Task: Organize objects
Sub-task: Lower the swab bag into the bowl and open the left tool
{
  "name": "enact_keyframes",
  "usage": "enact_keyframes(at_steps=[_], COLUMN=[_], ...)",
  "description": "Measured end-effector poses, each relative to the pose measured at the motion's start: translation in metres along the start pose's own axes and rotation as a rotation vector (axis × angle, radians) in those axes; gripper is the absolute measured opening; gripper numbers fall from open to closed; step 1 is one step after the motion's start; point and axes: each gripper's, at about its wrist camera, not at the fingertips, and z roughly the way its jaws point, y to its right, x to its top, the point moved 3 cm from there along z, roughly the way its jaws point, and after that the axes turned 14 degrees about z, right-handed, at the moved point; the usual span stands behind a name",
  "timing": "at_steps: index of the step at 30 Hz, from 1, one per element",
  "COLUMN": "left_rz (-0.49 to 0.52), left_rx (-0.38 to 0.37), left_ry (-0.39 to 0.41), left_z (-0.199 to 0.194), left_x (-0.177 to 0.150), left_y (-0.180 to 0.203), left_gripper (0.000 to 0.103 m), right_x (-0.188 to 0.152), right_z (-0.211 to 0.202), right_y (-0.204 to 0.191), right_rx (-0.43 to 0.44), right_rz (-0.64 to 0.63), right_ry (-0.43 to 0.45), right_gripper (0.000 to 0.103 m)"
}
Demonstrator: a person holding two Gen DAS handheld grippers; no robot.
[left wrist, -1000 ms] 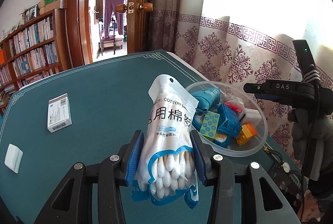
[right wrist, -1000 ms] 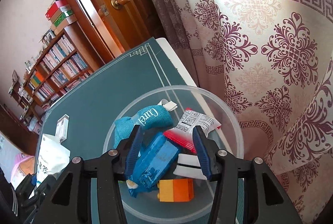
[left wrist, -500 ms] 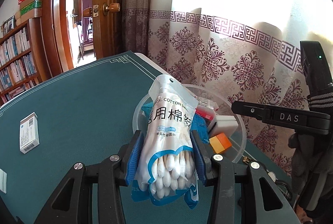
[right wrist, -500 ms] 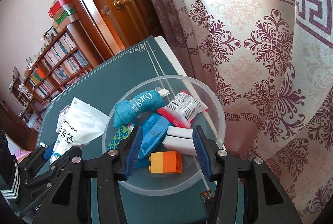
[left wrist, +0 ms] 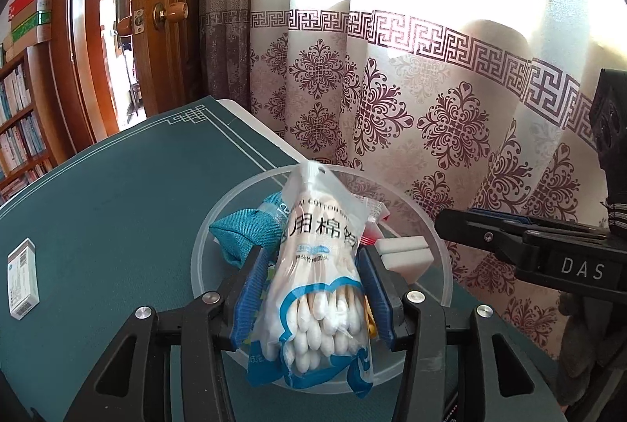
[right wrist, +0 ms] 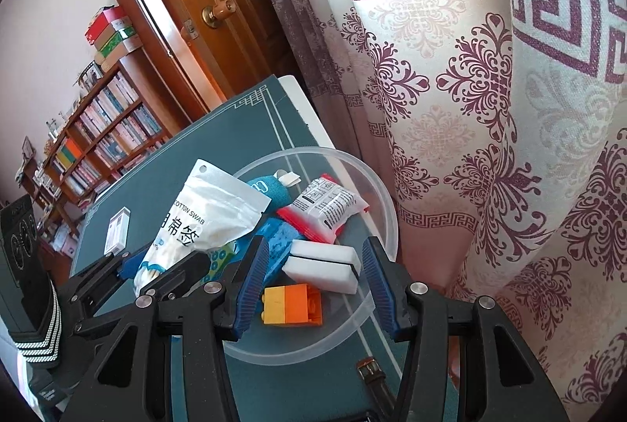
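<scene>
My left gripper (left wrist: 313, 292) is shut on a bag of cotton swabs (left wrist: 319, 265) and holds it over the clear plastic bowl (left wrist: 203, 249). The bag also shows in the right wrist view (right wrist: 196, 218), above the bowl's (right wrist: 386, 222) left rim. In the bowl lie a teal pouch (left wrist: 243, 230), a red and white sachet (right wrist: 325, 206), a white sponge block (right wrist: 321, 263), an orange and yellow brick (right wrist: 292, 304) and blue items (right wrist: 280, 241). My right gripper (right wrist: 311, 285) is open and empty, above the bowl's near side.
A small white box (left wrist: 21, 279) lies on the green table mat (left wrist: 117, 194) at the left. A patterned curtain (left wrist: 431, 100) hangs just behind the bowl. A brown strap (right wrist: 372, 375) lies in front of the bowl. A door and bookshelves stand at the far side.
My left gripper has carried the swab bag right, from beside the bowl to over it. My right gripper has drawn back and up from inside the bowl.
</scene>
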Motion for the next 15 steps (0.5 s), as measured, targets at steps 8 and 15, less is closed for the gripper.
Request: enact_keyframes(at_steps=[8, 15], left_rz=[-0.066, -0.096], left_rx=[0.041, 0.077], left_ry=[0.030, 0.056], left_z=[-0.014, -0.036], left_x=[-0.008, -0.018], left_y=[-0.019, -0.032], left_gripper=[0.074, 0.082], right_x=[-0.001, -0.009], right_z=[-0.001, -0.004], right_y=[0.001, -0.006], right_rx=[0.003, 0.015], right_rz=[0.001, -0.016], right_ry=[-0.003, -0.009], right_gripper=[0.052, 0.052])
